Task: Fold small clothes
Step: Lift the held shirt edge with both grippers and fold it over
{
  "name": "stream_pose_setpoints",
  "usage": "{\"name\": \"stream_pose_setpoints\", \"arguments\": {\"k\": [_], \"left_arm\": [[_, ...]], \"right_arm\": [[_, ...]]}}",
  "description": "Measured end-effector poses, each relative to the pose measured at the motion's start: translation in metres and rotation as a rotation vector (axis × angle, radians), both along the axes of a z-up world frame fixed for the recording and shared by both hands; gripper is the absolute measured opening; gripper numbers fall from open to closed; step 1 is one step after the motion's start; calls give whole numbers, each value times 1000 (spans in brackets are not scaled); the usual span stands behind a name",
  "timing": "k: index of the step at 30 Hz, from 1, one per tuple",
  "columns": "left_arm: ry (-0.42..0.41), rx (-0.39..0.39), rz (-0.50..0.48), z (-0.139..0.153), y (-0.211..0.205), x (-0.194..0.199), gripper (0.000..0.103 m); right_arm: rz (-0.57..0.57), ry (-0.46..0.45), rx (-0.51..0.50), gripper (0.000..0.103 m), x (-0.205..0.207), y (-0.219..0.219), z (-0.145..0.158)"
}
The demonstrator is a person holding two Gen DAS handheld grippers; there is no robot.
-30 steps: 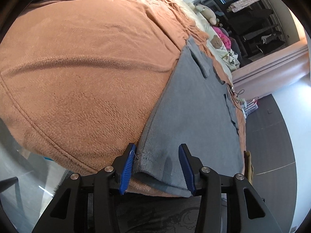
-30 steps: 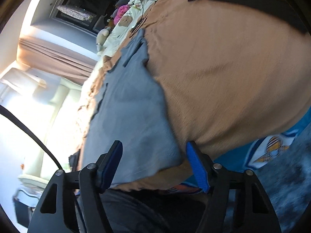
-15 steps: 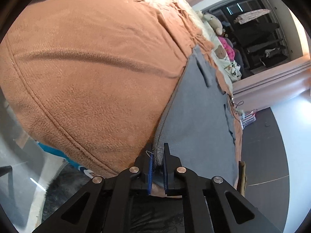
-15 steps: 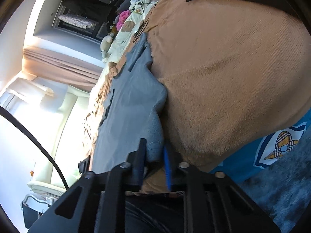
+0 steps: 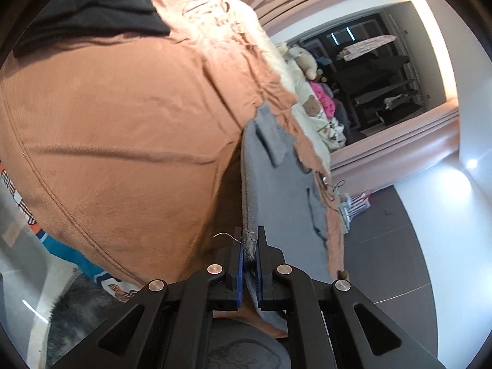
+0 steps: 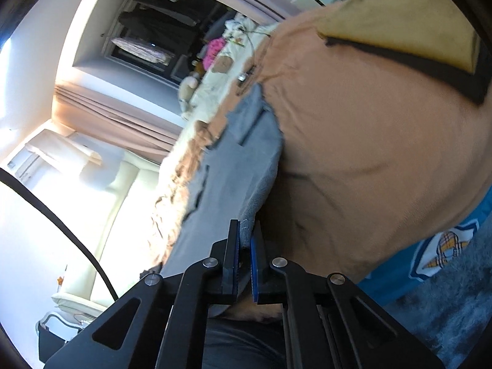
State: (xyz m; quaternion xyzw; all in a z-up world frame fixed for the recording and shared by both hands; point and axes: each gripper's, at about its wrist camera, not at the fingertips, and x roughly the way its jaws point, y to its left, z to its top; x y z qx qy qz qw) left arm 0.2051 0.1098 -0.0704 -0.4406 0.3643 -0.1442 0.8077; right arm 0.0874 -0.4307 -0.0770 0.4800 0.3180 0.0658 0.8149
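In the left wrist view, the left gripper sits at bottom centre, its blue pads clamped on a near corner of the grey garment. From there the garment runs up toward the middle right of the frame, its left edge raised off the orange blanket that covers the bed. A loose thread sticks out just left of the pinched corner. A black garment lies at upper left, and a plush toy sits further up the bed.

In the right wrist view, the right gripper at bottom centre is likewise closed on the other near corner of the grey garment, which stretches up toward the frame's centre, its right edge lifted from the blanket. A yellow cloth with dark trim lies at upper right.
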Motion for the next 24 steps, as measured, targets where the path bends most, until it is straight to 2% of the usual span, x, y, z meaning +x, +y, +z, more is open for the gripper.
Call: {"name": "stream_pose_setpoints", "arguments": {"k": [8,18,24], "left_arm": [[-57,-44,4,29,0,-26,5],[-163,-106,51,89,7,-69,5],[-240,-128,67,127,13,-94,5]], "right_arm": [[-10,-61,27,2,-25,-5,9],[-29,-132,70,2,-47,-18,23],[-5,-214,69,2,-54,-16,44]]}}
